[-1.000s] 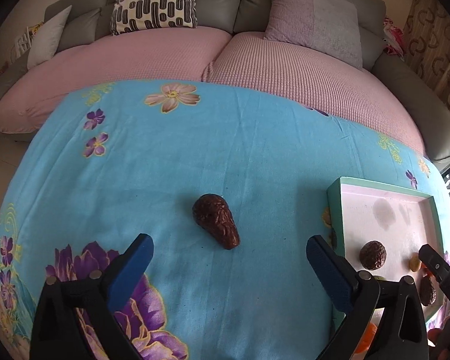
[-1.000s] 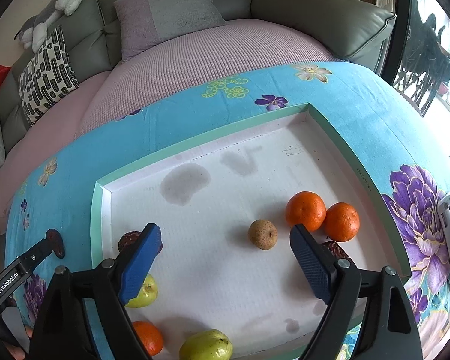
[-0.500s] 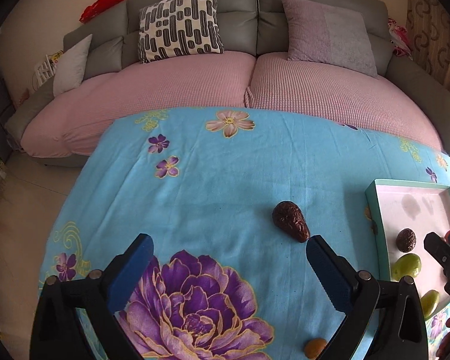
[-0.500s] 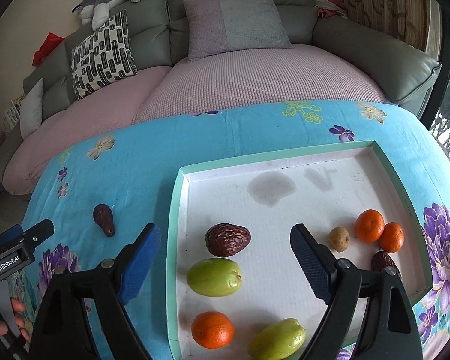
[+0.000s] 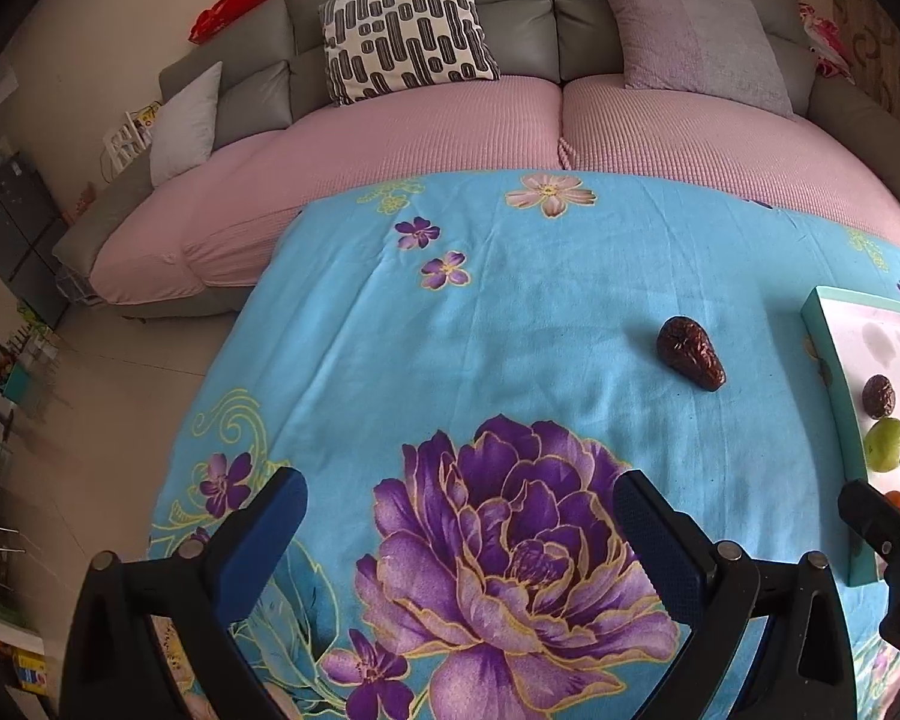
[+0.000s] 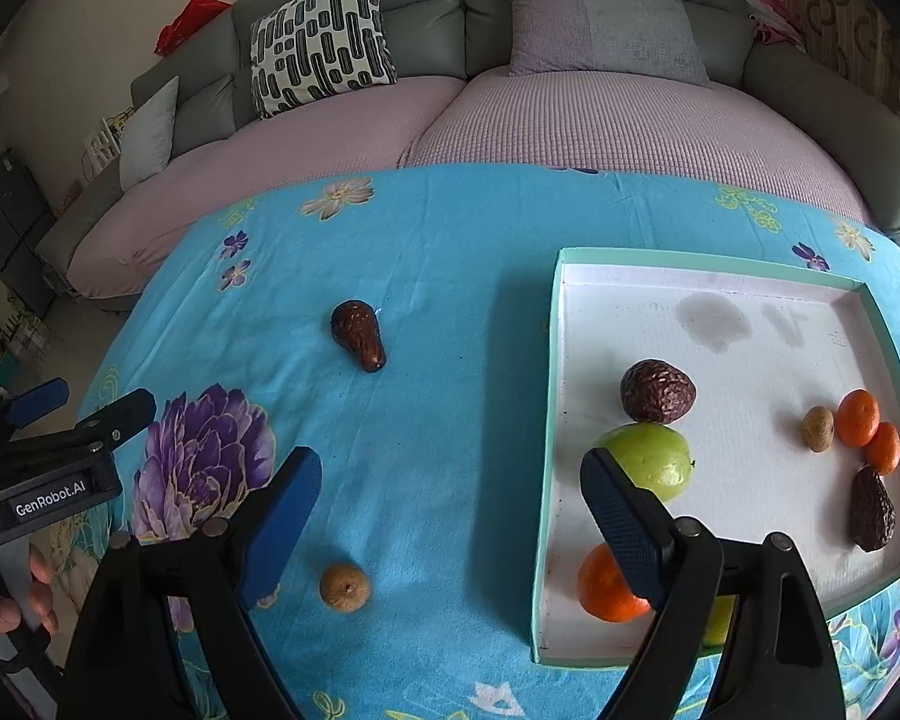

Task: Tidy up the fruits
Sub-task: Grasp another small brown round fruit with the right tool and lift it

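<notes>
A dark brown avocado point(image 5: 690, 360) lies loose on the blue floral cloth; it also shows in the right wrist view point(image 6: 358, 334). A small tan round fruit point(image 6: 344, 586) lies on the cloth nearer me. The green-rimmed white tray point(image 6: 553, 420) holds a brown avocado point(image 6: 657, 391), a green fruit point(image 6: 645, 459), oranges point(image 6: 858, 417), a small tan fruit point(image 6: 817, 429) and another dark avocado point(image 6: 871, 508). My left gripper point(image 5: 459, 531) is open and empty over the purple flower. My right gripper point(image 6: 450, 501) is open and empty, above the tray's left edge.
A pink and grey sofa point(image 6: 570, 114) with cushions runs behind the table. The left gripper's body point(image 6: 48, 462) with a hand shows at the left of the right wrist view. The table's left edge drops to the floor point(image 5: 120, 372).
Both grippers have pulled back and up and swung left. The tray has slid to the right of both views, and the loose avocado and small tan fruit have come into the right view.
</notes>
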The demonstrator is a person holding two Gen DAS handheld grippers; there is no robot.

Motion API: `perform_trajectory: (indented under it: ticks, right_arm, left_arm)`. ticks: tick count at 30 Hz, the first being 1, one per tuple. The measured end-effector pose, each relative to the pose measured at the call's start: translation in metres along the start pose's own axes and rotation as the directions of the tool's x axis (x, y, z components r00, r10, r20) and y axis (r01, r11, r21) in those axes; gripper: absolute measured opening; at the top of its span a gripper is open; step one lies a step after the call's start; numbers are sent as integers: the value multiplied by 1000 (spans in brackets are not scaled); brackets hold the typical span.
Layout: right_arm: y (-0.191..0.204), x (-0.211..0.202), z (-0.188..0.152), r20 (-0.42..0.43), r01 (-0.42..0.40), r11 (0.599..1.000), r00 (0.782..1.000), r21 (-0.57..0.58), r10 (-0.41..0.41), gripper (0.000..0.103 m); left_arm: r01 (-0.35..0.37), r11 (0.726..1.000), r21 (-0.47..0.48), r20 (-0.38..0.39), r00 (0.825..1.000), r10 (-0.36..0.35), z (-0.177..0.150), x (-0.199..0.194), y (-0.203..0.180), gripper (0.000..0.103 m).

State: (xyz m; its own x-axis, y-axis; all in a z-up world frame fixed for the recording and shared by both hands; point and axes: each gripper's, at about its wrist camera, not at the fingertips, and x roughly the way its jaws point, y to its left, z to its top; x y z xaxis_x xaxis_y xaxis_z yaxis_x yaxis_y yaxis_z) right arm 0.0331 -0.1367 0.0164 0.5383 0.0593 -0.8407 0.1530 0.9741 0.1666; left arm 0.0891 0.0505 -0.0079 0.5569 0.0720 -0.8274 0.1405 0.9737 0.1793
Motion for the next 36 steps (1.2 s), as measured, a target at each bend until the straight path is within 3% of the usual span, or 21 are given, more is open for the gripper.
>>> perform_trajectory:
  ticks: [11,15,19,21,31,36]
  right_arm:
    - [39,9,-40,-58,21,996,998,-84,-26,88]
    - [50,22,-48,-103,0,991,995,-132,-13,71]
    - [56,34,-55,-132,18,985,990,-171,-41,65]
    - [56,40,-56,-147,14,985,988,-171,-40,51]
    - [55,43,-58,-170,-12,984,985,-175,-18,27]
    - [57,40,-57,-159,-18,984,987,-175,-10,27]
  left_arm:
    - [-17,1000,-13,-38,999,16,-15,10,18,103]
    - [-4,1000,0,-36,999,4,-14,11,15,103]
    - [-7,1000,9,-29,1000,7,-12,11,15,103]
    - [-7,1000,7,-31,999,7,-12,12,15,103]
    - [-6,1000,5,-28,1000,6,-12,10,15,103]
    - [-5,1000,-2,-21,1000,5,-11,8,16,103]
